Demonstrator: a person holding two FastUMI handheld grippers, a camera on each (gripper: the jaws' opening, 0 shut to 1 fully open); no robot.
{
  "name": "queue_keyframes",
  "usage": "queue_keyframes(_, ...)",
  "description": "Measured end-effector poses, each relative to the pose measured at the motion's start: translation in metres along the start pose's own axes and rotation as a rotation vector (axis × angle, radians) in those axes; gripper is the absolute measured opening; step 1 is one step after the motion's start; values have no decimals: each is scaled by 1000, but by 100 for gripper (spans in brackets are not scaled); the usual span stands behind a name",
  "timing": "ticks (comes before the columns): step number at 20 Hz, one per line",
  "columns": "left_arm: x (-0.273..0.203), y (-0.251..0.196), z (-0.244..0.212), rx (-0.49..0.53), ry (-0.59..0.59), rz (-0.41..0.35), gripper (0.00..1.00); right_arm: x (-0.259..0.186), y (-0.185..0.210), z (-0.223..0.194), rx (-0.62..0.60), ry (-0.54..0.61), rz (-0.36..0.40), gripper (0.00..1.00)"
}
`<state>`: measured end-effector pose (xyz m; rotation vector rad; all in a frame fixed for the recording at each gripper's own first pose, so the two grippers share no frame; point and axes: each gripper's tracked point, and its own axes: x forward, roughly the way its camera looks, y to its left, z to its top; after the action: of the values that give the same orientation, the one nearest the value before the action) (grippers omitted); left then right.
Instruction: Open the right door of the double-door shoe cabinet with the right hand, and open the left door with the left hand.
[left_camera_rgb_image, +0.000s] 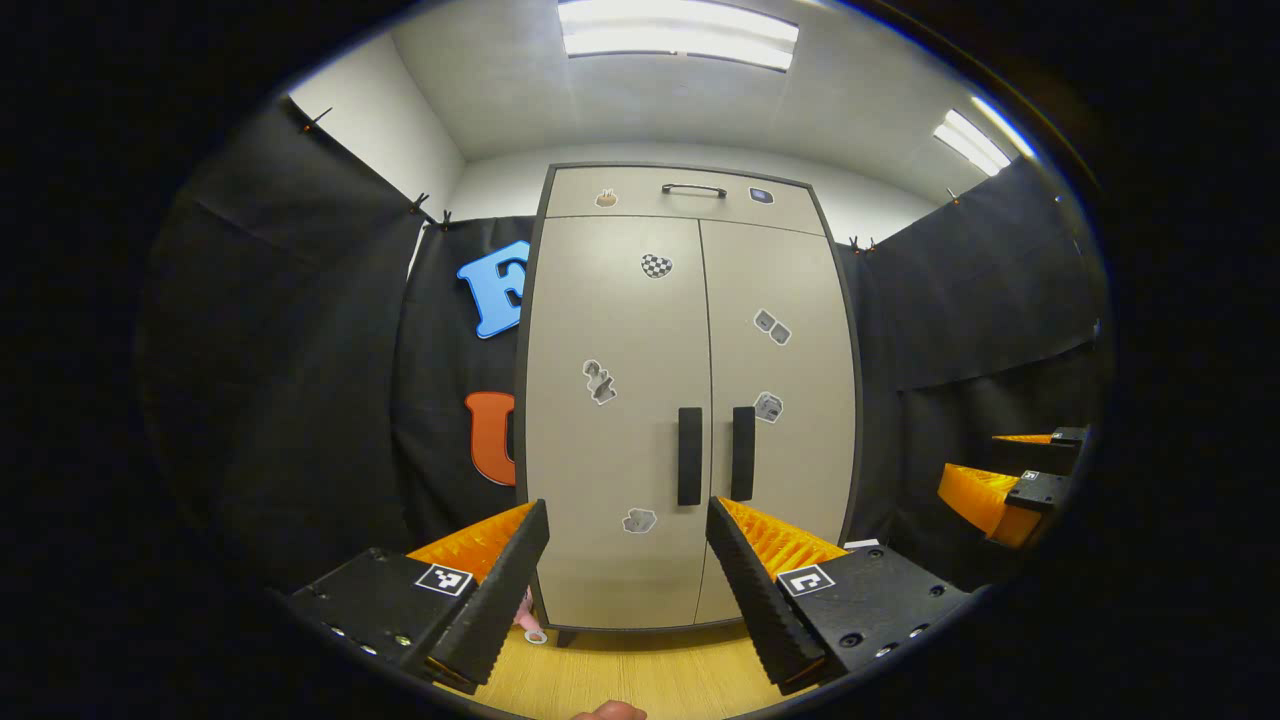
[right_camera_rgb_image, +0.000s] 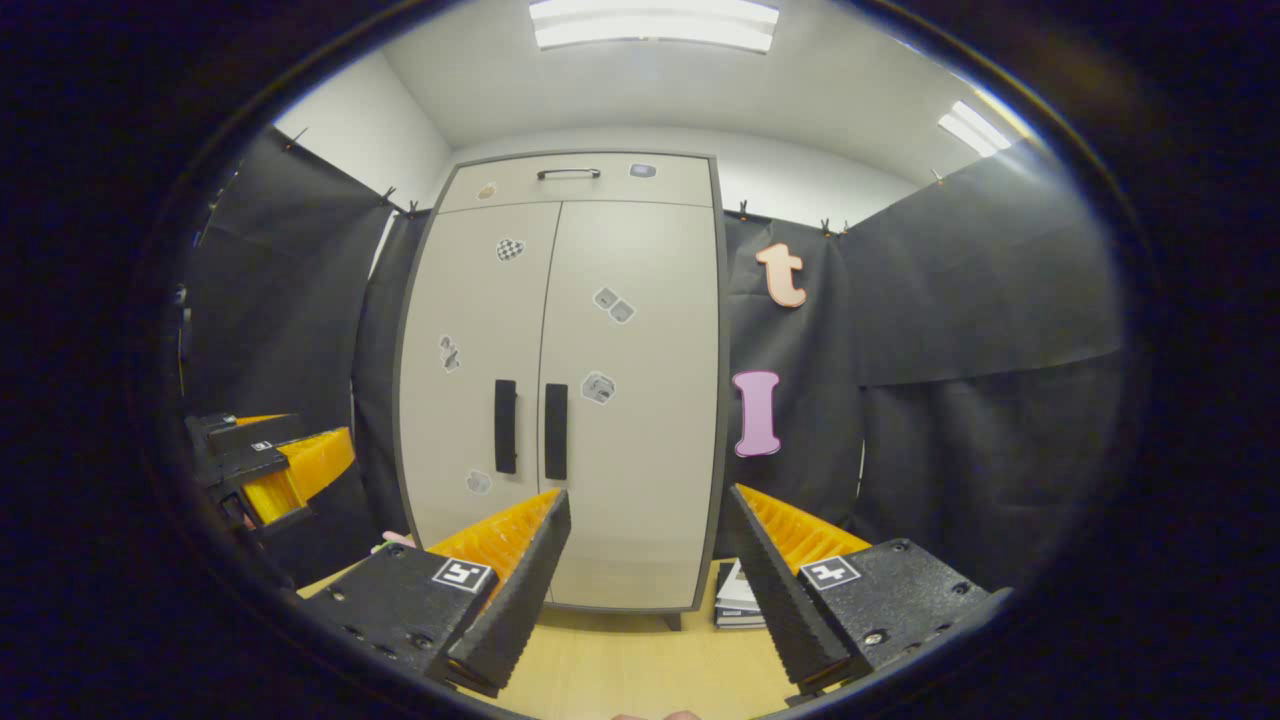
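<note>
A: Beige shoe cabinet (left_camera_rgb_image: 690, 400) dead ahead of my left gripper (left_camera_rgb_image: 628, 520), well apart from it. Both doors shut. Fingers spread wide, nothing between them.

B: Handles?

A: Two dark vertical ones side by side at the centre seam. Left door handle (left_camera_rgb_image: 690, 455) sits just above the gap between my left fingers.

B: Right side?

A: Right gripper (right_camera_rgb_image: 648, 510) also spread, empty. Cabinet ahead and slightly left of it; right door handle (right_camera_rgb_image: 556, 431) above its left finger (right_camera_rgb_image: 520, 580). Stickers (left_camera_rgb_image: 600, 381) on both doors. Stack of books (right_camera_rgb_image: 738, 600) on the wooden floor (right_camera_rgb_image: 620, 670) beside the cabinet's base.
</note>
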<state>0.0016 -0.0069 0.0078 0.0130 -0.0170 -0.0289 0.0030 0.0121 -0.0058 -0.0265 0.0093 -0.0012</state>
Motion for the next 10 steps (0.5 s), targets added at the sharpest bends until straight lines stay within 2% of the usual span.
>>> queue_keyframes(5, 0, 4, -3, -6, 7, 3, 95, 8, 6, -5, 12, 13, 11, 97)
queue_keyframes(10, -4, 6, -7, 0, 17, -5, 95, 36, 12, -1, 2, 4, 8, 97)
